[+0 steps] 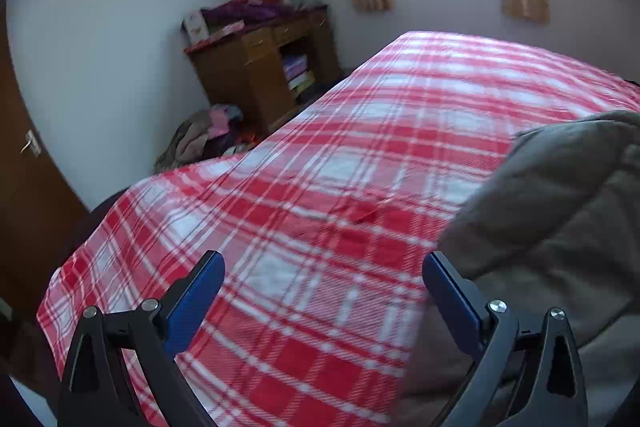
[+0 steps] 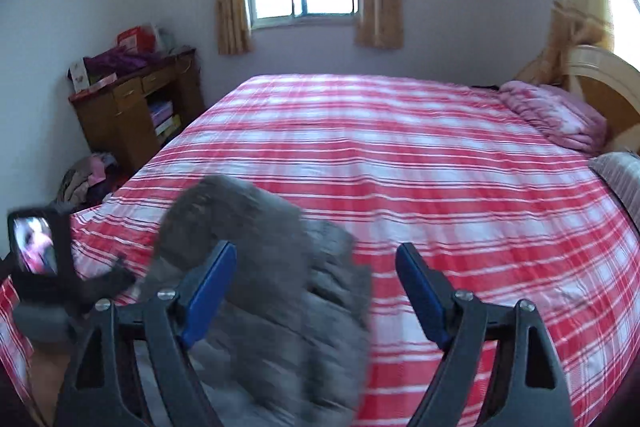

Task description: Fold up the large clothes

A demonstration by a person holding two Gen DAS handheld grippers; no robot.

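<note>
A grey padded garment (image 1: 560,211) lies bunched on the near part of the bed with a red and white plaid sheet (image 1: 320,155). My left gripper (image 1: 324,267) is open and empty, with the garment just to the right of its right finger. In the right wrist view the same garment (image 2: 272,275) lies blurred under and between the fingers of my right gripper (image 2: 316,259), which is open and holds nothing. The left gripper's body with its small screen (image 2: 36,247) shows at the far left of that view.
A wooden desk (image 2: 128,107) piled with boxes and cloth stands by the left wall, with a heap of clothes (image 2: 88,179) on the floor. A pink quilt (image 2: 556,115) and a striped pillow (image 2: 620,183) lie at the headboard (image 2: 604,83). A door (image 1: 24,187) is at left.
</note>
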